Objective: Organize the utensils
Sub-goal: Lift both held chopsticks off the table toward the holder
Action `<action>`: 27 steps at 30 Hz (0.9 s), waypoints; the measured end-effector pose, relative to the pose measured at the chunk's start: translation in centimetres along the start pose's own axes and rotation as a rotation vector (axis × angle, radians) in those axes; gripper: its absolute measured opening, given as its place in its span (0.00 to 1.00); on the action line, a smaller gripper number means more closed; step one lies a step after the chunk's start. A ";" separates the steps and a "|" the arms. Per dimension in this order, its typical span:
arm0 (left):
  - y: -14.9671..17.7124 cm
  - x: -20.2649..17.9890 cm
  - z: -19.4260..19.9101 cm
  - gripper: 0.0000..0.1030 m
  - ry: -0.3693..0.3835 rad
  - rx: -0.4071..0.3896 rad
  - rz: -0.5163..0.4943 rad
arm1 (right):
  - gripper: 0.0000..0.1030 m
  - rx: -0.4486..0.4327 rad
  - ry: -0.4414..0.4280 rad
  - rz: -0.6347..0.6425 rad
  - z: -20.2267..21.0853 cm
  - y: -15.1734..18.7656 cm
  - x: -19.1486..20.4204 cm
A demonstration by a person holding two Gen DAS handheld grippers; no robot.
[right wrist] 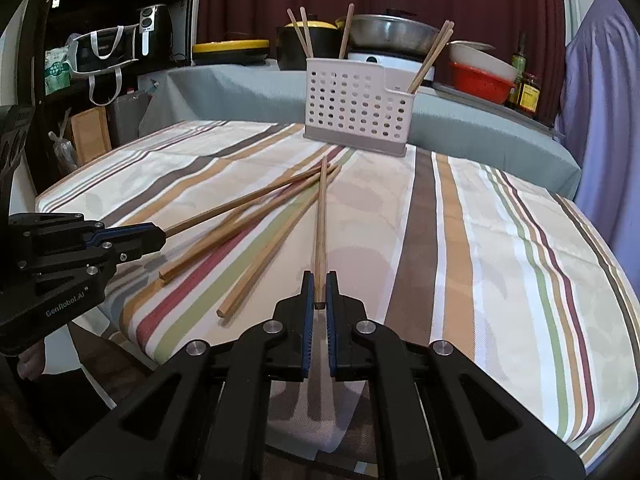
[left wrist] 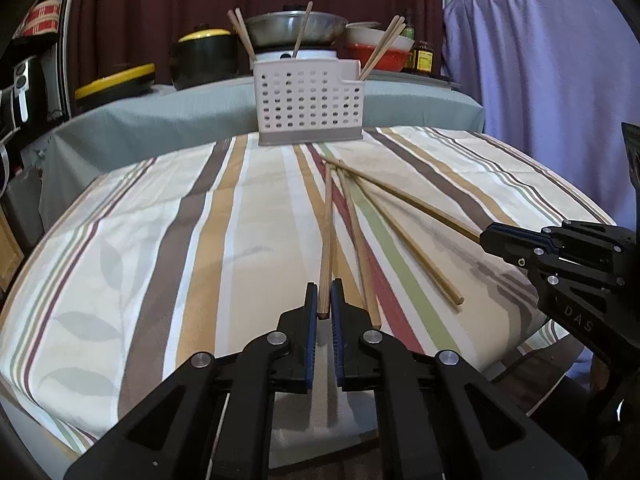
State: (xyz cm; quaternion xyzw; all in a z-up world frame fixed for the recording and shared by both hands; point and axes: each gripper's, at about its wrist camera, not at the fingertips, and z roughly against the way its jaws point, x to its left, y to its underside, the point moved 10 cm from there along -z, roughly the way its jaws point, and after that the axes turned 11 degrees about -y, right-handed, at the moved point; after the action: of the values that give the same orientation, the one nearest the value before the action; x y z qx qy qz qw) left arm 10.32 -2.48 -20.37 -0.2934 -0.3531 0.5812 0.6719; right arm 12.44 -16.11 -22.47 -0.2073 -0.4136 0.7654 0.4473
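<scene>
Two chopsticks are clamped at once, one in each set of tongs: the left tongs (left wrist: 325,298) grip the near end of a chopstick (left wrist: 327,232), and the right tongs (right wrist: 319,290) are likewise clenched on the butt of another chopstick (right wrist: 320,224). Both sticks slope away, their far tips resting among two loose chopsticks (left wrist: 404,248) that lie fanned on the striped desk (left wrist: 160,220). The step in hand looks like the pick-up; next, each stick probably has to be lifted clear of the pile, tipped upright and dropped into the perforated holder (left wrist: 310,106) standing at the desk's far edge, well beyond the tongs, where several chopsticks already stand.
</scene>
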 end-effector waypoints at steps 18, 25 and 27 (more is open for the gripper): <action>-3.8 1.9 2.1 0.06 -0.038 -0.104 0.040 | 0.06 -0.083 0.033 0.037 1.9 -2.9 -0.3; -2.9 1.7 1.4 0.06 -0.036 -0.076 0.044 | 0.06 -0.008 0.025 0.024 0.1 -0.5 -0.5; -2.9 1.8 1.4 0.06 -0.036 -0.075 0.044 | 0.06 0.006 0.021 0.019 -0.3 -0.1 -0.6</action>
State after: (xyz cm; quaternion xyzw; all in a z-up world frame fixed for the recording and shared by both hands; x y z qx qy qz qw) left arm 11.02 -1.21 -16.98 -0.3154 -0.3802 0.5876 0.6409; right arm 13.01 -16.44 -22.61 -0.2178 -0.4047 0.7686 0.4450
